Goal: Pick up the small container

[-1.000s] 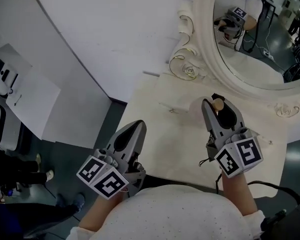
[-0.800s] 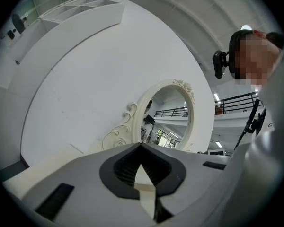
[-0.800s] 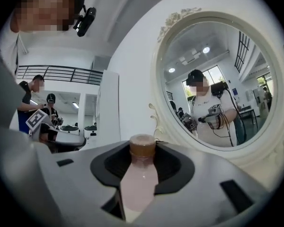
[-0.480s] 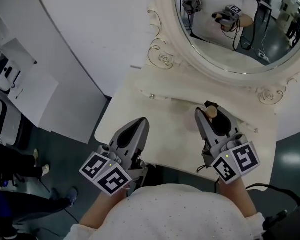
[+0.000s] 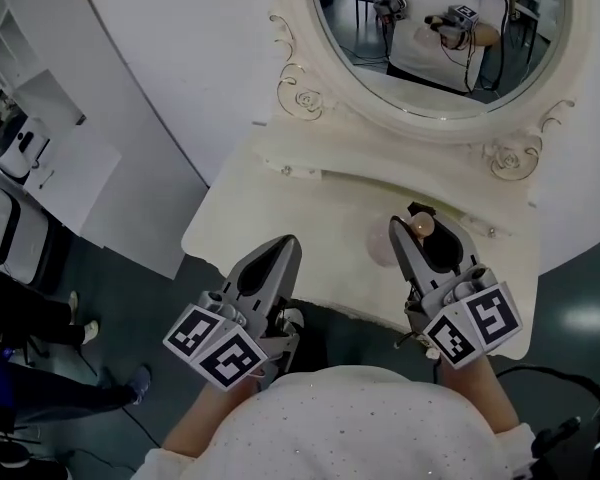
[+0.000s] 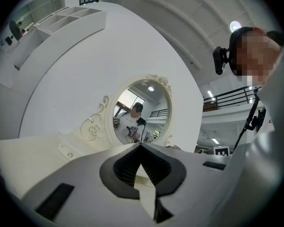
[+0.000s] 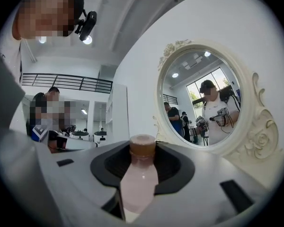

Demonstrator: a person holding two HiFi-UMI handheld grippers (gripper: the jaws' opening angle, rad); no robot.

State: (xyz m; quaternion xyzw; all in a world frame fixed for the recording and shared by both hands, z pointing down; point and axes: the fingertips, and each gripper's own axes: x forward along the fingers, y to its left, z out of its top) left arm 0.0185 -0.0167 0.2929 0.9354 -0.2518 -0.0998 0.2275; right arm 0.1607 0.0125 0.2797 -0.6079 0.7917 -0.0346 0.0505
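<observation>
The small container [image 5: 423,226] is a little bottle with a pale pink body and a brown cap. My right gripper [image 5: 421,234] is shut on it and holds it up over the right part of the cream vanity table [image 5: 320,223]. In the right gripper view the bottle [image 7: 140,176] stands upright between the jaws of the right gripper [image 7: 142,156], with its cap [image 7: 142,145] poking out above them. My left gripper [image 5: 279,247] hangs over the table's front edge, shut and empty. In the left gripper view the tips of the left gripper [image 6: 141,146] meet.
An oval mirror [image 5: 435,23] in an ornate cream frame [image 5: 300,93] rises behind the table against a curved white wall. White shelving [image 5: 40,158] and grey floor lie to the left, where a person's shoes [image 5: 80,330] show. The mirror reflects people and both grippers.
In the head view the table and mirror have slid left and down, so more of the mirror shows. Both grippers sit nearer the table's front edge. The right one still grips the bottle.
</observation>
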